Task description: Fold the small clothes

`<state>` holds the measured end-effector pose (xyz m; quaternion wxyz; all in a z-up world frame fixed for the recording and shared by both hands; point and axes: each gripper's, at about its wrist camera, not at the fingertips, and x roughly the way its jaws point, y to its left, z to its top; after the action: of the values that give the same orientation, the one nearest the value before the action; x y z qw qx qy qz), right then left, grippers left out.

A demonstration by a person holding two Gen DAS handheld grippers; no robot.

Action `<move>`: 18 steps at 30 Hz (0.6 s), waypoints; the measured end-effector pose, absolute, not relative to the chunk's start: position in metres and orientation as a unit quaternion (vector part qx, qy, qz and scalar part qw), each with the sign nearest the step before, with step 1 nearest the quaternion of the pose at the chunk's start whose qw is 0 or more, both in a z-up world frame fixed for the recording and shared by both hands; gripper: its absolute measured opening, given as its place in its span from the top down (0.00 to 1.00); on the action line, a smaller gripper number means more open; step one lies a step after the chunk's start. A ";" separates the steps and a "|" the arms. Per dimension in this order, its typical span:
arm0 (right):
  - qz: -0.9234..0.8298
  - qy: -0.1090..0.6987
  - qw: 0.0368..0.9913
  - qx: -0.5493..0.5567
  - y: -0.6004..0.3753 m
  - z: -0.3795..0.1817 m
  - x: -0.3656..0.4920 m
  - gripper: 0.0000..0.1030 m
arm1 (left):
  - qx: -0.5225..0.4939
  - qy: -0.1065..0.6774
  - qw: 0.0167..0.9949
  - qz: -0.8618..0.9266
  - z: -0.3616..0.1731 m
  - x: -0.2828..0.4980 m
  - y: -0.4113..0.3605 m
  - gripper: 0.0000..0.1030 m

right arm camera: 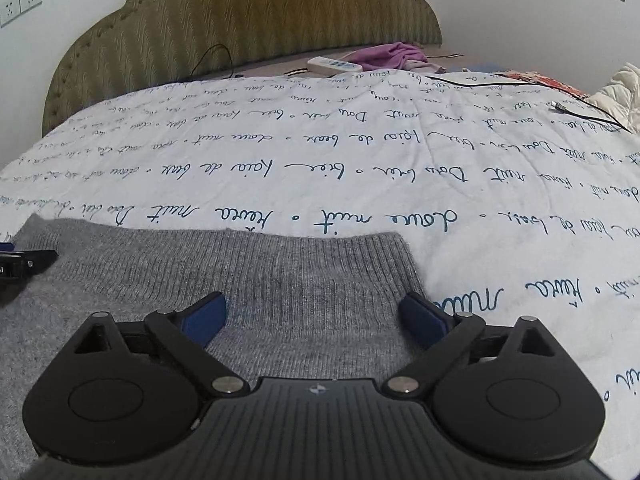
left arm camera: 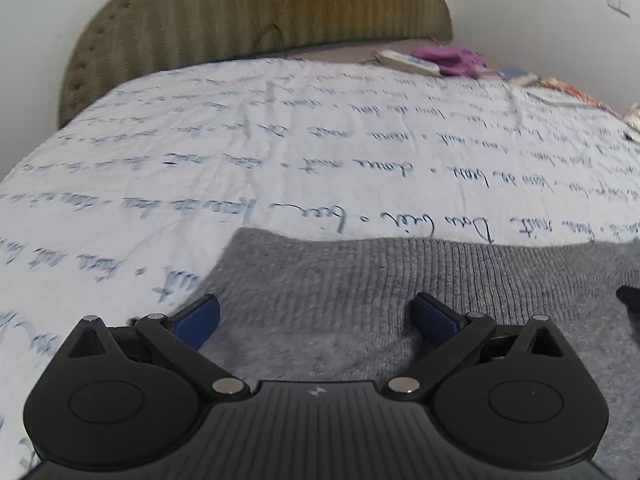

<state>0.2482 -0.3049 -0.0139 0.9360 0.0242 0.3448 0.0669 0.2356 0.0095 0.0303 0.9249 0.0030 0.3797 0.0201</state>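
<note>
The gray sweater (left arm camera: 360,304) looks soft and floppy; grab its corners. Both the left tongs (left arm camera: 316,322) and right tongs (right arm camera: 314,316) are wide open, holding nothing.

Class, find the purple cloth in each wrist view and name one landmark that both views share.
Left wrist view: the purple cloth lies upper right, at the bed's far edge, right of the white remote.
Right wrist view: the purple cloth lies top, right of centre, again beside the remote.
Shared landmark: the olive headboard.
</note>
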 end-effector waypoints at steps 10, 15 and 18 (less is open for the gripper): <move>0.074 0.262 0.955 0.119 -0.351 0.033 0.148 0.08 | -0.060 0.363 0.924 0.100 0.053 0.105 0.085 0.00; 0.100 0.241 0.965 -0.008 -0.318 0.028 0.107 0.13 | 0.041 0.266 0.960 0.073 0.056 0.077 0.046 0.00; 0.145 0.269 0.950 -0.060 -0.294 0.015 0.096 0.13 | 0.081 0.280 0.956 0.016 0.050 0.084 0.017 0.00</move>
<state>0.0965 -0.2937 0.0151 0.9504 -0.0605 0.2686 0.1450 0.0839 0.0173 0.0502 0.9563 0.0810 0.2805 0.0158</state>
